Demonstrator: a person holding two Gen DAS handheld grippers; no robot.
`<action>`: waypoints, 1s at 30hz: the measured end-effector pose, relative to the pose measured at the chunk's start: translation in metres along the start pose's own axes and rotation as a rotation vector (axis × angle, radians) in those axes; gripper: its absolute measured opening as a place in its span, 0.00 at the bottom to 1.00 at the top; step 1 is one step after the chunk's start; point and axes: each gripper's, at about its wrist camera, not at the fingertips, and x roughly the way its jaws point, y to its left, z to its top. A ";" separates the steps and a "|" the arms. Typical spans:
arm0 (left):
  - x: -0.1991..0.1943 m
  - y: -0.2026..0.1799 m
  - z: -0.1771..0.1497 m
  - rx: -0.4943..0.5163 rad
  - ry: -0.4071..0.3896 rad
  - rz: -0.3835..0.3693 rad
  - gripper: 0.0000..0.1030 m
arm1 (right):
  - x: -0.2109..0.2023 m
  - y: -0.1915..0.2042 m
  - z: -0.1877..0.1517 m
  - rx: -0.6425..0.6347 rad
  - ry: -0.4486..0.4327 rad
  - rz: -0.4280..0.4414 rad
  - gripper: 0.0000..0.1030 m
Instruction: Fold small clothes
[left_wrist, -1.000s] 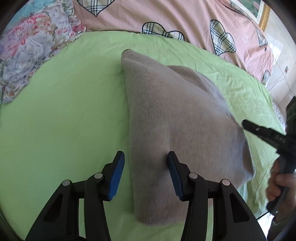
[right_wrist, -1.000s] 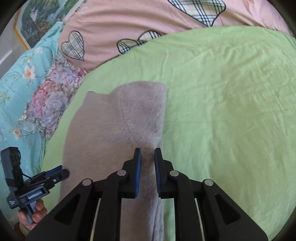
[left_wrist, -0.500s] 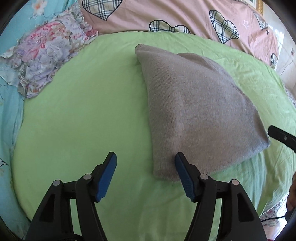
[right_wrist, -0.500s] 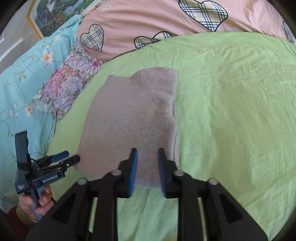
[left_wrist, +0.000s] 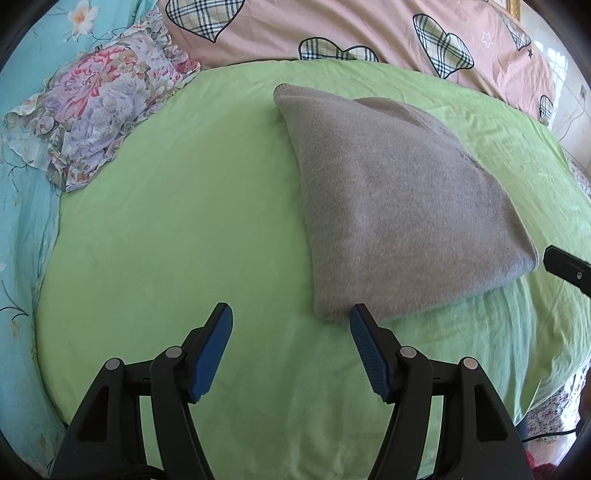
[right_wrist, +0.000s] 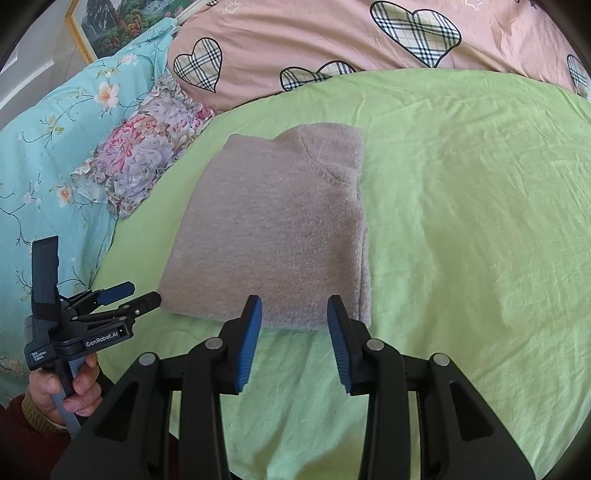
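**Folded grey knit lies free on the green sheet, both grippers released**

The green sheet (right_wrist: 461, 221) covers most of the bed, with a pink quilt with plaid hearts (right_wrist: 314, 40) along the far side and a turquoise floral cover (right_wrist: 48, 155) to the left. A ruffled floral pillow (left_wrist: 99, 110) sits at the far left corner of the sheet.

The grey knit garment (right_wrist: 273, 236) lies in the middle of the sheet, folded into a compact, roughly rectangular packet with its knit collar or cuff at the far end. Nothing holds it.

The right gripper (right_wrist: 293, 332) is released, its jaws spread, hovering just short of the packet's near edge. The left gripper (left_wrist: 291, 343) is likewise spread wide and empty, near the packet's near left corner but apart from it.

Judging by its shape, the fold looks finished or nearly so. The risks from here are small but real: the knit looks soft and springy, so the top layer could creep open by itself, and a rubber pad brushing the near edge could drag a layer askew. If the packet is to be lifted, pinching only the upper layer would let it unfold.
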 end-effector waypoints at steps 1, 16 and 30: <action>0.000 0.001 -0.002 0.003 0.002 0.006 0.66 | -0.001 0.001 -0.001 -0.004 0.000 -0.002 0.38; -0.034 0.014 -0.036 0.034 -0.039 0.038 0.79 | -0.003 0.032 -0.035 -0.158 0.058 -0.051 0.71; -0.026 -0.026 0.010 0.128 -0.133 0.101 0.87 | 0.009 0.041 0.001 -0.189 -0.019 -0.080 0.78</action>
